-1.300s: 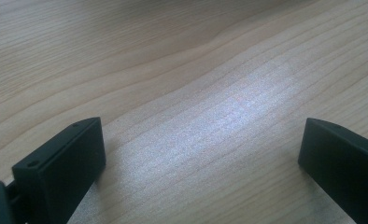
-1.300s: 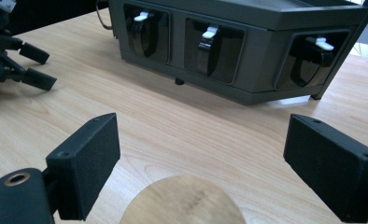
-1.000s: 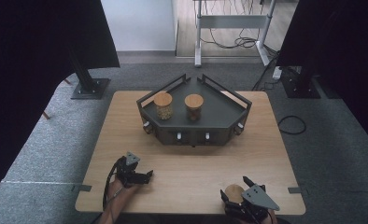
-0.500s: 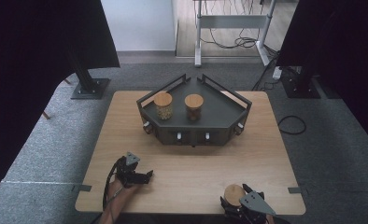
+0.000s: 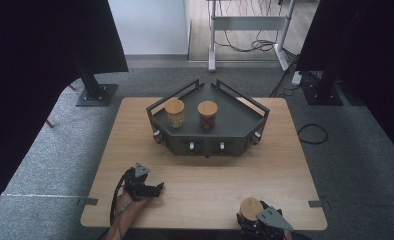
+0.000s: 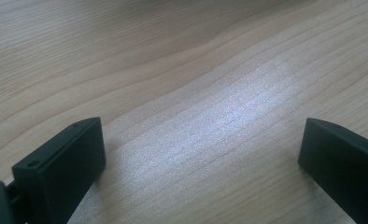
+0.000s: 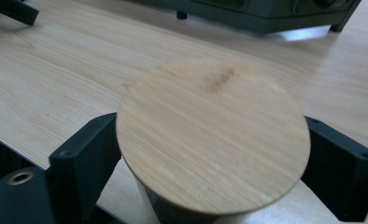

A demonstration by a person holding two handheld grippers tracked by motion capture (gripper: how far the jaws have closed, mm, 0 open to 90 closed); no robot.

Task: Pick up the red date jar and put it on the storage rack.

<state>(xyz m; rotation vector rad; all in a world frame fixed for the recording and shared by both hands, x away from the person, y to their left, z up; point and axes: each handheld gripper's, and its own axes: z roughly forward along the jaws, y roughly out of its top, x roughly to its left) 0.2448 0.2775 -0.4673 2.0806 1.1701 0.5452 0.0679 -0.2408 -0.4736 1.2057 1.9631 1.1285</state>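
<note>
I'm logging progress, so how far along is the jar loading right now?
Done: two wooden-lidded jars, the left jar and the right jar, stand on the dark corner rack. In hand: the right gripper has just been closing its jaws around a third jar at the table's near edge. Left: carrying it to the rack. The left gripper rests open.

Light wooden table (image 5: 285,165) on grey carpet (image 5: 60,150). At far middle of tabletop, a dark angular metal tray (image 5: 235,117) with raised rails (small knobs along its front wall). Inside, two wooden-lidded glass jars (image 5: 174,113) (image 5: 207,114), upright, side by side, apart. Beyond, black curtains (image 5: 45,45); white desk frame (image 5: 245,25); cables (image 5: 312,133).
</note>
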